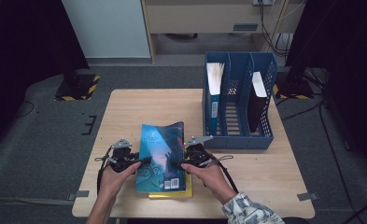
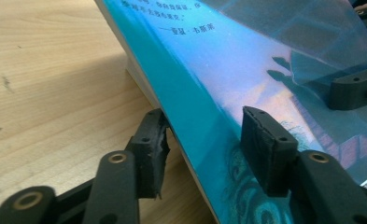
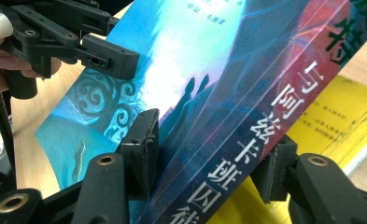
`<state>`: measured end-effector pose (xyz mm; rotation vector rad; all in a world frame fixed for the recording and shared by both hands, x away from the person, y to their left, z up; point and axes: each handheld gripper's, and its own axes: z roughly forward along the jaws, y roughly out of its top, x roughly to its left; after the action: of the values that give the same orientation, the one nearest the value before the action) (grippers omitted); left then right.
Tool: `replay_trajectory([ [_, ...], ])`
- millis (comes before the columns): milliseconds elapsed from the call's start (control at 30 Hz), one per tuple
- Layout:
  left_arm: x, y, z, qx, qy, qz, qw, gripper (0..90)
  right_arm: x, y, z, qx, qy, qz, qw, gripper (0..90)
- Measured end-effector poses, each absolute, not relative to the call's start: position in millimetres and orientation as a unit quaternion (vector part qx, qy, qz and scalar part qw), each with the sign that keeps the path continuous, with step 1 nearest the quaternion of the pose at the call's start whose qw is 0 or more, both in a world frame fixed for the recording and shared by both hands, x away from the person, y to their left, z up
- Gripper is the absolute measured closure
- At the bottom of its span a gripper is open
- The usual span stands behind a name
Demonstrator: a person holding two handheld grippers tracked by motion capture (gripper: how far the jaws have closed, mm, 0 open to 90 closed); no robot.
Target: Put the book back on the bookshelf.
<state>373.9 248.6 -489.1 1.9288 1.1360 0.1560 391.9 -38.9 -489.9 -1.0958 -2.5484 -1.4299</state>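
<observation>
High view: we see thick blue book, glossy cover, lying over flat yellow book on pale wood table. Our left gripper pinches book's left edge, right gripper pinches its spine side. Blue plastic rack with holes stands near.

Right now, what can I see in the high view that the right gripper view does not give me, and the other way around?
The high view alone gives the blue file rack at the table's far right, a book standing in its left slot and another in its right slot, and both forearms.

The right gripper view alone gives the Chinese letters on the blue book's spine, which sits between the right gripper's jaws.

Both give the blue book, the yellow book under it, the left gripper at the opposite edge, and the wooden table.
</observation>
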Motion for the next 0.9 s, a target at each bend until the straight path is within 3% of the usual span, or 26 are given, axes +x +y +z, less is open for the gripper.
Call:
replay_trajectory([
  [900, 386.4, 250.1, -443.8, 0.789, 0.430, 0.101, 0.427, 65.2, 408.6, -30.0, -440.1, -0.326, -0.825, -0.459, -0.051, 64.3],
])
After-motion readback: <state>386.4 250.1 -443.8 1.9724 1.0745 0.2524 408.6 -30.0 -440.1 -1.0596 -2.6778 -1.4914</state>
